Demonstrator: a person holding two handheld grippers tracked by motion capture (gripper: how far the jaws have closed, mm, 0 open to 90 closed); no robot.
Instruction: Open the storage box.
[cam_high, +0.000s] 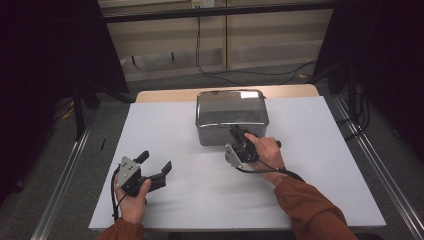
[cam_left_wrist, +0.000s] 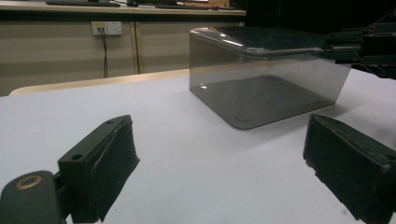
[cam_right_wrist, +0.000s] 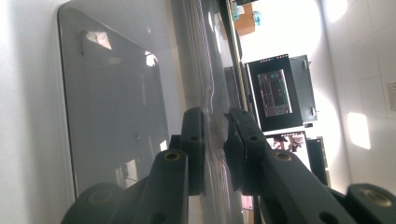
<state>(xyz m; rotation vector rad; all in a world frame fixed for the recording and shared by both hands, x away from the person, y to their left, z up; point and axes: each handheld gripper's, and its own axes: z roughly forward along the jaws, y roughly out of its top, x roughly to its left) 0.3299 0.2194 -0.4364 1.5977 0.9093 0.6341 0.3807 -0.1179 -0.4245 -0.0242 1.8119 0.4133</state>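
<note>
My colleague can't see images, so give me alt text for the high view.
The right gripper clamps the near wall of a smoky clear box on a white table; the left gripper rests open, nearer the person.

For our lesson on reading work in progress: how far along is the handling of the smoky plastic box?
Done: the right gripper has reached the smoky plastic box and closed on its near rim. In hand: that grip; the box sits on the white table. Left: any lifting or moving; the left gripper rests open, apart from it.

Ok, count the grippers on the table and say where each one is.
2. The left gripper rests open near the table's front left; the right gripper is clamped on the near rim of the smoky plastic box.
</note>
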